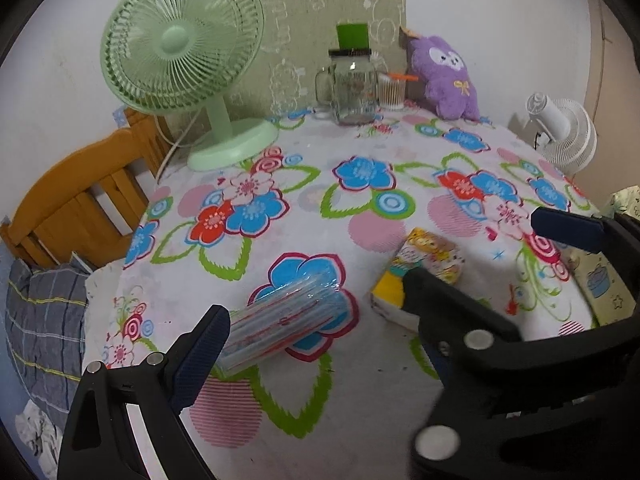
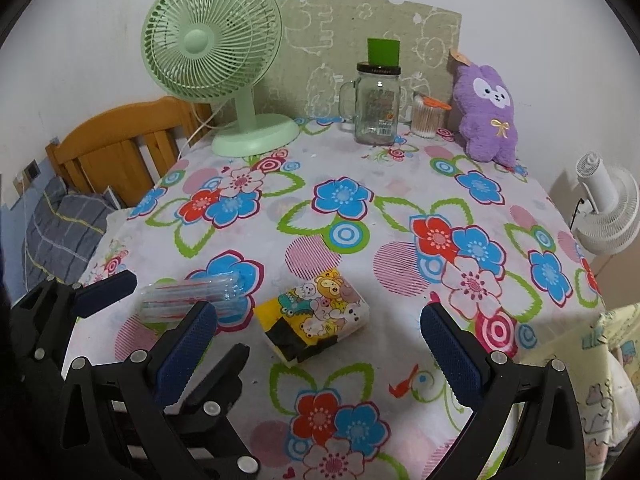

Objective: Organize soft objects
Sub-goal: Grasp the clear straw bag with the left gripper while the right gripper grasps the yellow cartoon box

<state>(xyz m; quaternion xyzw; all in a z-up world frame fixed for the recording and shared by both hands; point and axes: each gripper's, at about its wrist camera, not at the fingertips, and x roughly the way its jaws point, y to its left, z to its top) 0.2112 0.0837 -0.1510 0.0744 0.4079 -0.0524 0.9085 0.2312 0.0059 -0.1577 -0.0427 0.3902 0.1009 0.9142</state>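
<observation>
A small tissue pack point(image 2: 320, 308) printed with cartoon animals lies on the flowered tablecloth point(image 2: 360, 364), between the fingers of my open right gripper point(image 2: 318, 314) but touching neither. A clear bundle of striped straws point(image 1: 280, 320) rests just left of it, close to the left pad of my open left gripper point(image 1: 320, 340). The two grippers overlap: the right gripper point(image 1: 478, 246) crosses in front of the tissue pack point(image 1: 432, 252). My left gripper point(image 2: 172, 320) straddles the straws point(image 2: 192, 296). A purple plush toy point(image 2: 488, 120) sits upright at the table's far right against the wall.
At the back stand a green desk fan point(image 2: 224, 64), a glass jar mug point(image 2: 376, 108) and a tub of cotton swabs point(image 2: 425, 120). A white fan point(image 2: 608, 208) stands beyond the right edge. Left of the table are a wooden chair back point(image 1: 80, 200) and a grey checked pillow point(image 1: 44, 320).
</observation>
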